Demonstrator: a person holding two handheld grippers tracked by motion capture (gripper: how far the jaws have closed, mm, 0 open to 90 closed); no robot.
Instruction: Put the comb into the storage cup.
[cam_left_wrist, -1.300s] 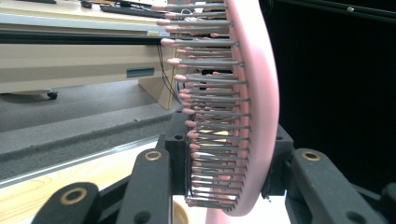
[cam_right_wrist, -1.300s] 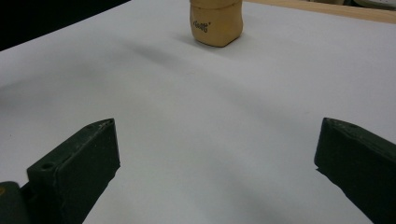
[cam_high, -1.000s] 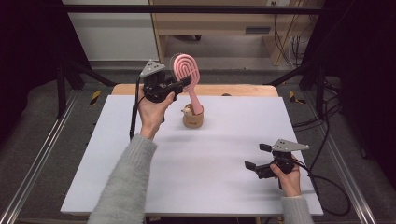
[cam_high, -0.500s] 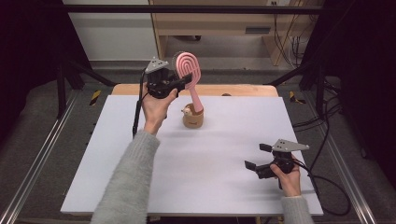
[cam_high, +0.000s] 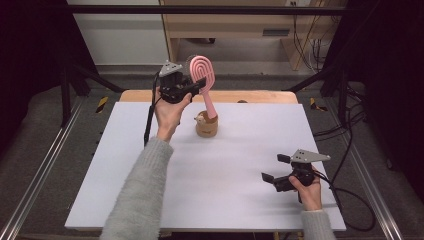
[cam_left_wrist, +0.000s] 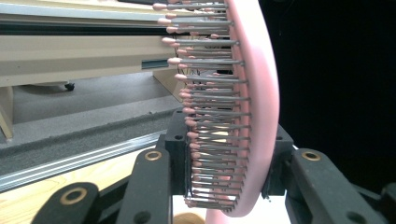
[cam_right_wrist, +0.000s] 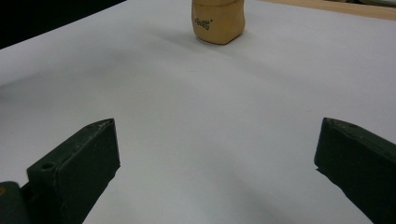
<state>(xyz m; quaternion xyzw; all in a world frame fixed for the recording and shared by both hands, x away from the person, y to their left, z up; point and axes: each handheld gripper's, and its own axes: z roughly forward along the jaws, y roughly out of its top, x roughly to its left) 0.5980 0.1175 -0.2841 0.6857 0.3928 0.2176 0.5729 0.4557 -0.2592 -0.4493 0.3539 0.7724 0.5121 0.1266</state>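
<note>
Left tongs (cam_high: 196, 86) are gripping the brush (cam_high: 204, 75) by its head, handle down in the holder (cam_high: 206, 125).

The jaws are pinching bristles and pad, so the brush may be twisting or slipping, and a sideways pull could be tipping the small holder, sitting toward 12 o'clock on the worktop (cam_high: 150, 200), near its far edge. Right tongs (cam_high: 270, 168) are resting open at 4 o'clock; the middle is offering wide room.

The hairbrush (cam_left_wrist: 261, 93) looks like smooth pink plastic with a slight sheen, set with thin grey metal-looking pins tipped in pink beads. Its holder (cam_right_wrist: 218, 21) looks like matt, pale wood. The table (cam_high: 240, 175) has a smooth matt white top, and the black jaws look like dull plastic.
</note>
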